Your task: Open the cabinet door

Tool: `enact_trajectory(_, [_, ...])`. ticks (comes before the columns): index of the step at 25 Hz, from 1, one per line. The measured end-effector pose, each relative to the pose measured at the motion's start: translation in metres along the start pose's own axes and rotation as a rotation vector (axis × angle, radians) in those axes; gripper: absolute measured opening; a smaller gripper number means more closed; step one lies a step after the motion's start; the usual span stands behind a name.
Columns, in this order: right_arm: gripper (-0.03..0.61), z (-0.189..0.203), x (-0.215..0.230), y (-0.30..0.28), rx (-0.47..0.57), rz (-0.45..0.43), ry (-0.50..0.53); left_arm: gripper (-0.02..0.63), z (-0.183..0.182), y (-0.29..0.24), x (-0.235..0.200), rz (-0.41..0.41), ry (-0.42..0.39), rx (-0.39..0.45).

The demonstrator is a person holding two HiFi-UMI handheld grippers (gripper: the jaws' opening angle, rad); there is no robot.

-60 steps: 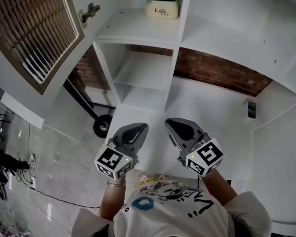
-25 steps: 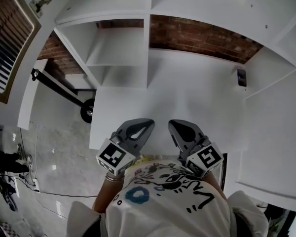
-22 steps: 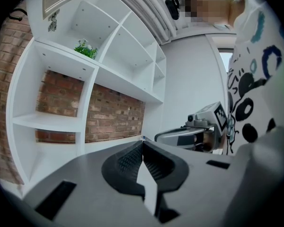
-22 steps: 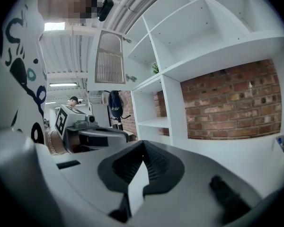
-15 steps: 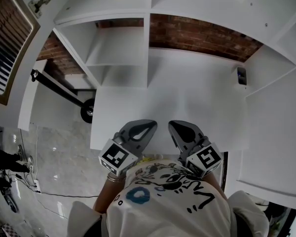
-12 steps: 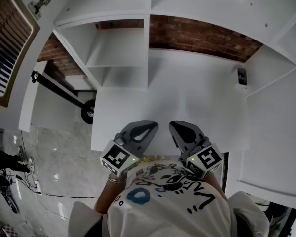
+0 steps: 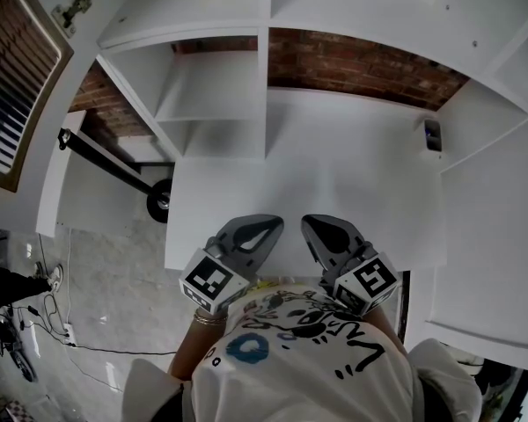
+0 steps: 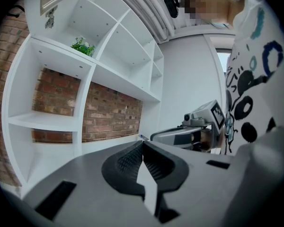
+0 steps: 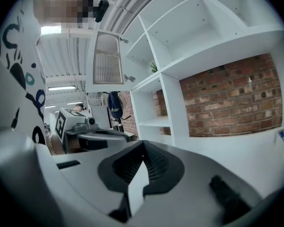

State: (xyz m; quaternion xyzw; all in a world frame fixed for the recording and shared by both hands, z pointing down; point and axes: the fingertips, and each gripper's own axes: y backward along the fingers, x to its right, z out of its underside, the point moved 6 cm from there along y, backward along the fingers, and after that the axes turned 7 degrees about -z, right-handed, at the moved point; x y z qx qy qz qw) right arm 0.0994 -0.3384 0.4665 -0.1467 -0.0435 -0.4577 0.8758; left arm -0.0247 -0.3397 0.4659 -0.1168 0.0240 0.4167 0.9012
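The louvred cabinet door (image 7: 18,69) stands swung out at the upper left of the head view, its hinge (image 7: 75,9) showing on the white shelf unit (image 7: 266,86). The door (image 9: 107,58) also shows in the right gripper view, hanging open. Both grippers are held close to the person's chest, well short of the shelves. My left gripper (image 7: 262,227) is shut with nothing between its jaws (image 8: 142,144). My right gripper (image 7: 321,227) is beside it, also shut and empty (image 9: 142,144). Each gripper sees the other: right gripper (image 8: 182,135), left gripper (image 9: 97,136).
A brick wall (image 7: 361,64) backs the open shelves. A potted plant (image 8: 83,46) sits on an upper shelf. A small dark device (image 7: 432,135) lies on the wide lower shelf at the right. A hand truck's wheel (image 7: 158,205) rests on the floor at the left, cables beyond it.
Since the earliest frame the head view has dipped, so the plant pot slid to the top edge. Both grippers stay shut near the chest, unmoved over the last second.
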Motion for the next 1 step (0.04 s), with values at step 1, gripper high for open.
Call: enact_trajectory(1, [0.026,0.0001,-0.0002,0.0,0.0,-0.005,-0.008,0.015,-0.0003,0.0005,0.0001,-0.001,-0.001,0.001])
